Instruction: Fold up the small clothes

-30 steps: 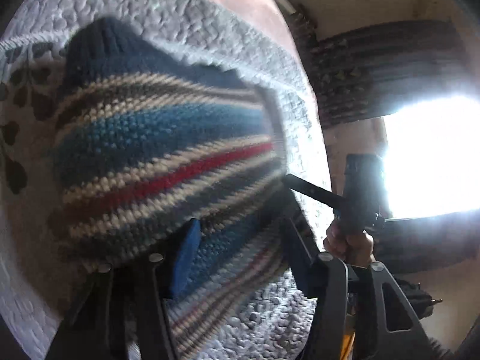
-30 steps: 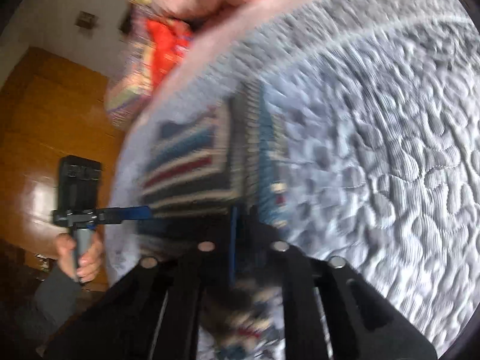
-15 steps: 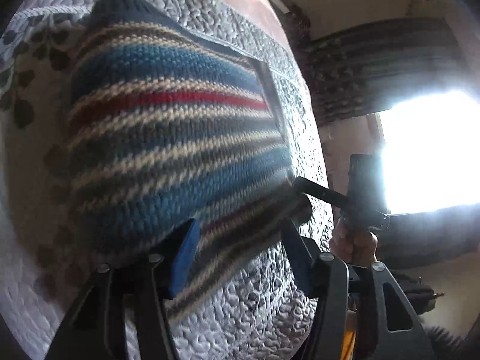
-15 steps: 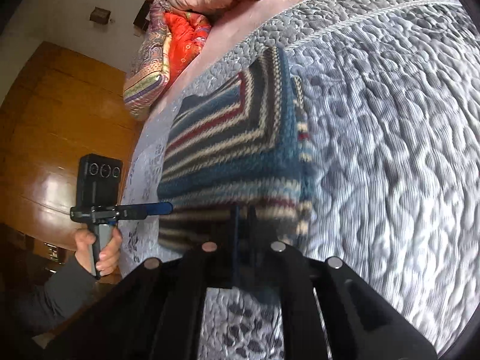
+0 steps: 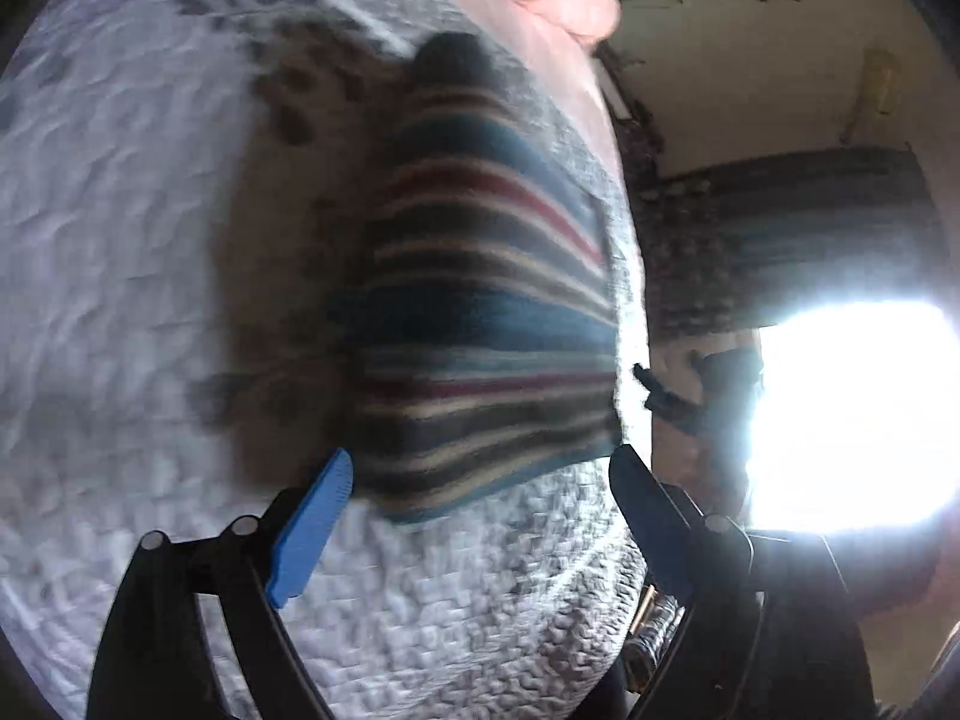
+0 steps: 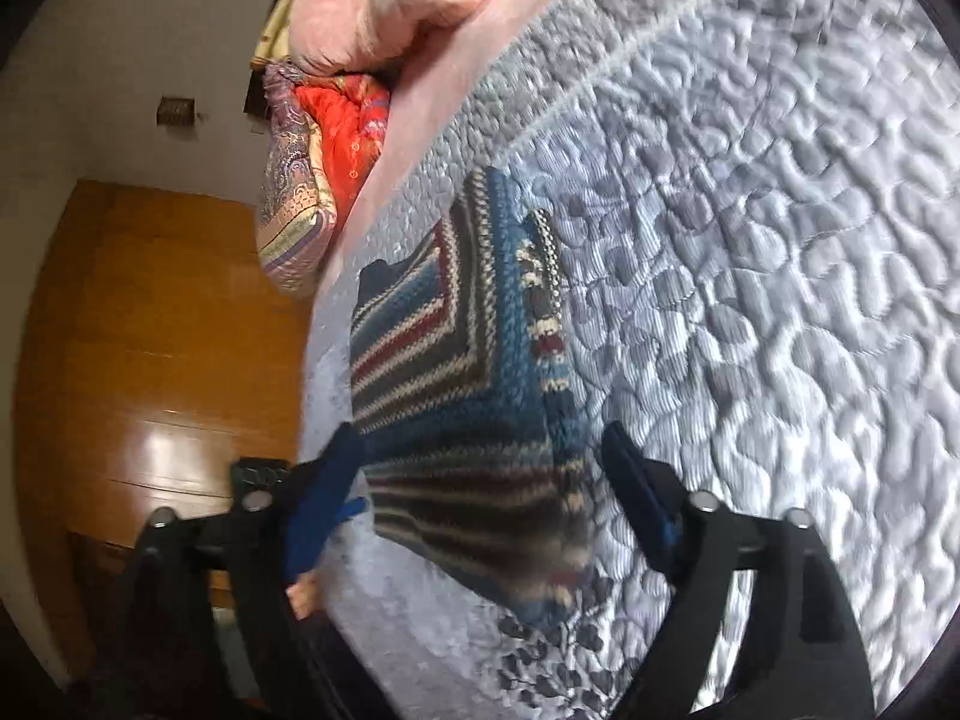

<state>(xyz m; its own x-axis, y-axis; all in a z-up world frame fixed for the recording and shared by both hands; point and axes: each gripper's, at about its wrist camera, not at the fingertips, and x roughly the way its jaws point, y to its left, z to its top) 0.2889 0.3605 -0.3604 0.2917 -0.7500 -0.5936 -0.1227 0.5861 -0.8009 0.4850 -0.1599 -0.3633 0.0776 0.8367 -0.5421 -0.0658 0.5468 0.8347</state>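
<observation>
Left view motion-blurred, blown-out window glare at right; fisheye edges warped, dim

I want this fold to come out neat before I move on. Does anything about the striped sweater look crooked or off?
Slightly. On the striped sweater, a narrow patterned strip sticks out past the folded right edge, so that side is not flush. Otherwise it lies flat on the quilt.

Left gripper: jaws wide apart, empty.
Striped knit: folded on grey quilt, just ahead, blurred.
</observation>
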